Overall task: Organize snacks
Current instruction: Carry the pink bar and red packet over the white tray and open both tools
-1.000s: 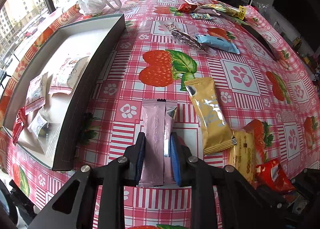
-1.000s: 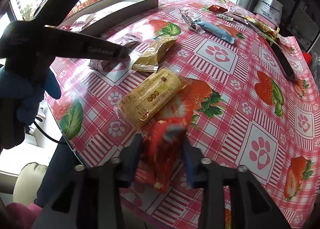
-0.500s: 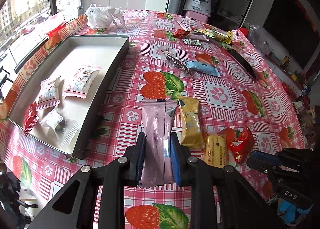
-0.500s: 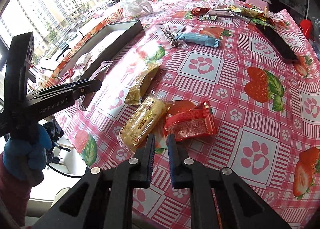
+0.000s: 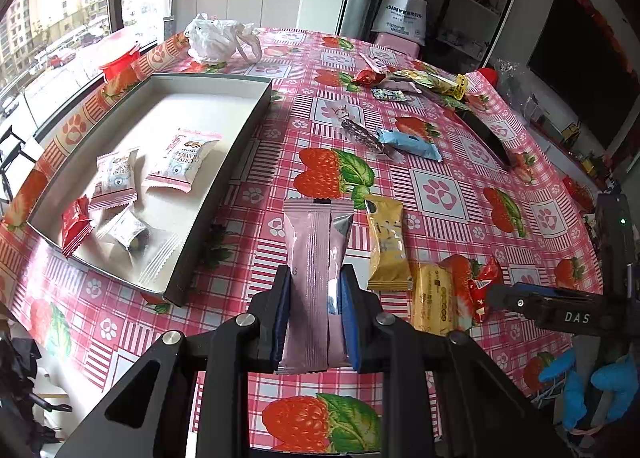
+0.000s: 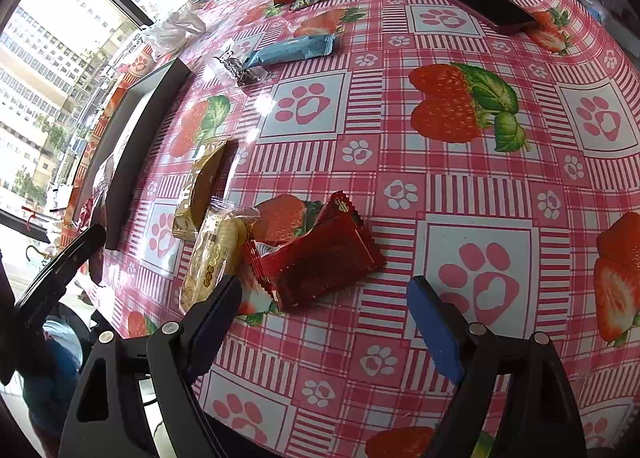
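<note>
My left gripper (image 5: 314, 314) is shut on a long pink snack packet (image 5: 310, 282) and holds it above the table, right of the dark-rimmed tray (image 5: 224, 173). The tray holds several packets, among them a white-and-pink one (image 5: 184, 159) and a small red one (image 5: 74, 225). My right gripper (image 6: 320, 306) is open and empty, its jaws wide apart just in front of a red packet (image 6: 316, 254). A yellow biscuit packet (image 6: 212, 258) and a gold packet (image 6: 202, 189) lie left of the red one.
A blue packet (image 6: 290, 51) and a clear-wrapped dark bar (image 6: 240, 67) lie mid-table. Several more snacks (image 5: 408, 83) sit at the far edge, with a white plastic bag (image 5: 216, 39) and a dark phone (image 6: 476, 1). The strawberry tablecloth (image 6: 460, 177) covers the table.
My left gripper has lifted higher with the pink packet. My right gripper let go of the red packet, drew back, then opened wide in front of it.
</note>
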### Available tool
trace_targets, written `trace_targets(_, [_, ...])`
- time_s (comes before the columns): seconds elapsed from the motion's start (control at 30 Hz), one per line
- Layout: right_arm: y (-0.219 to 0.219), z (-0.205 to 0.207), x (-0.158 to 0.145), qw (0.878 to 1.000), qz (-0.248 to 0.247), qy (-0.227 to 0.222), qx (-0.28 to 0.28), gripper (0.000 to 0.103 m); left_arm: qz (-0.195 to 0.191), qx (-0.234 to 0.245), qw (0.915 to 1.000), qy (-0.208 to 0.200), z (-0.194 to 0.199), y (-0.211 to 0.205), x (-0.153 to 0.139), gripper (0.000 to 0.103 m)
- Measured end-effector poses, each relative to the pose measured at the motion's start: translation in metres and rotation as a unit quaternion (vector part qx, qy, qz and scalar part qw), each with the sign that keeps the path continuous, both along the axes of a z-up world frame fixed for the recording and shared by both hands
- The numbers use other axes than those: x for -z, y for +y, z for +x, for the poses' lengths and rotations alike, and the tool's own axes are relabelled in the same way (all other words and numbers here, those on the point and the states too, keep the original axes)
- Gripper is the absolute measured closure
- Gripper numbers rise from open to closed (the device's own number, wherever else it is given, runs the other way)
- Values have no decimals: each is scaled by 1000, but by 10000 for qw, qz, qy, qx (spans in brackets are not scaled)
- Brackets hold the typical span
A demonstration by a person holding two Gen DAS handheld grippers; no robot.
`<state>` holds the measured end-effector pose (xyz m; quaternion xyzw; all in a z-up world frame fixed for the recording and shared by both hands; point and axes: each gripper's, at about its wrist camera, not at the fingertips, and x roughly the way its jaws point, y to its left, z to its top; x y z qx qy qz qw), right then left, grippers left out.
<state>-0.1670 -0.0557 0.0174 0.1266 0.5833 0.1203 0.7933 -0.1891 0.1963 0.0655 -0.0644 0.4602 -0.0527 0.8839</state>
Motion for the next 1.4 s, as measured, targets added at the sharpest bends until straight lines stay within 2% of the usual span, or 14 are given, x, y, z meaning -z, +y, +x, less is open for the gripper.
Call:
trace_targets(0.07, [8, 7, -1, 9997, -181, -145, -1, 23, -17, 2, 10000, 1, -2, 0, -1, 77])
trace_targets(0.13, [22, 13, -1, 9972, -624, -360, -202, 39, -20, -18, 10000, -20, -4, 1, -2, 77])
trace_targets(0.17, [29, 15, -1, 9950, -813, -454, -350, 40, -32, -32, 10000, -36, -5, 2, -4, 77])
trace_targets(0.2, [33, 14, -1, 9925, -989, -535, -470, 51, -37, -44, 10000, -55, -6, 4, -5, 77])
trace_targets(0.23, [36, 13, -1, 9902, -1120, -612, -573, 68, -28, -55, 10000, -73, -7, 5, -6, 77])
trace_targets(0.33, [27, 12, 0, 9920, -897, -603, -657, 75, -13, -88, 9999, -109, -8, 7, -9, 77])
trace_targets(0.4, [17, 11, -4, 9953, -521, -587, -563, 80, -15, -108, 9998, -141, -8, 8, -12, 77])
trace_targets(0.5, [9, 11, -17, 9957, -256, -742, -489, 81, -22, -122, 9997, -186, -7, 10, -17, 77])
trace_targets(0.67, [16, 16, -38, 9927, -110, -1045, -592, 81, 0, -201, 9992, -339, -9, 20, -34, 77])
trace_targets(0.87, [38, 21, -66, 9870, 162, -1319, -900, 81, 127, -508, 9968, -602, -2, 53, -65, 77])
trace_targets(1.13, [119, 47, -99, 9717, 390, -1653, -1641, 81, 416, -975, 9917, -724, 17, 105, -81, 77])
trace_targets(1.27, [171, 65, -101, 9642, 512, -1594, -2058, 81, 403, -1122, 9911, -589, 28, 125, -67, 77])
trace_targets(1.4, [221, 81, -89, 9583, 673, -1402, -2395, 81, 389, -1260, 9906, -364, 39, 141, -44, 77])
